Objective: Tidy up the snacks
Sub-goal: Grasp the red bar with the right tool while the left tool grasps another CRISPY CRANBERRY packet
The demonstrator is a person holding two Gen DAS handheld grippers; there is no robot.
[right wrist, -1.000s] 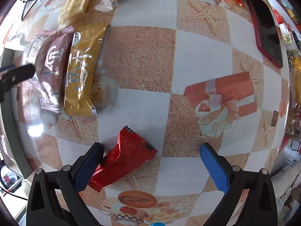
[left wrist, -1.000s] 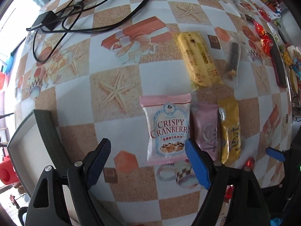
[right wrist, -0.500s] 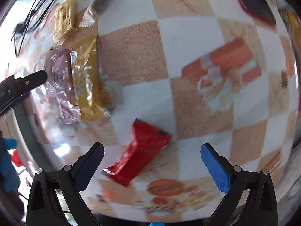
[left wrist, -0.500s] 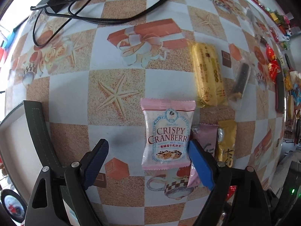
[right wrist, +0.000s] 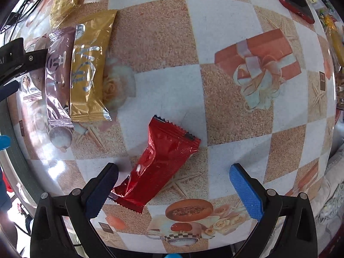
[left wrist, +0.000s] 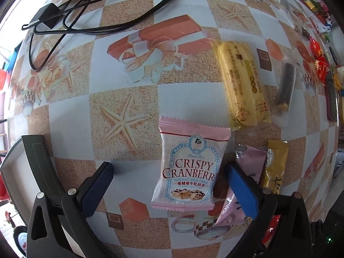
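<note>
- Opening wider just now, our left claw [left wrist: 169, 181] hangs over the pink cranberry packet [left wrist: 189, 167]; the packet lies flat on the table between the two fingers, and the pads do not press on it; nothing is held.
- A second ago the packet looked smaller and a bit further off; now it fills more of the left view, so we think we have come down closer to it; we guess the next step is to go lower and squeeze.
- Our right claw [right wrist: 172, 179] is wide open too; the red packet [right wrist: 159, 165] lies slanted between its fingers; its low corner is just beside the dark finger [right wrist: 101, 191], but we cannot tell if they touch; it is not gripped.
- A second ago the red packet sat lower and more to the left side of that view; now it sits nearer the middle, which should make it easier to pinch.
- Other things around: a purple packet [left wrist: 243, 191] and a gold packet [left wrist: 274, 167] lie side by side, just beside the cranberry one; the blue finger [left wrist: 241, 190] is right over the purple packet, so we might nip it by mistake.
- A long yellow packet [left wrist: 240, 83] and a dark stick snack [left wrist: 284, 86] lie further up; a black cable [left wrist: 103, 13] is well apart; a grey tray [left wrist: 37, 163] shows at the left edge.
</note>
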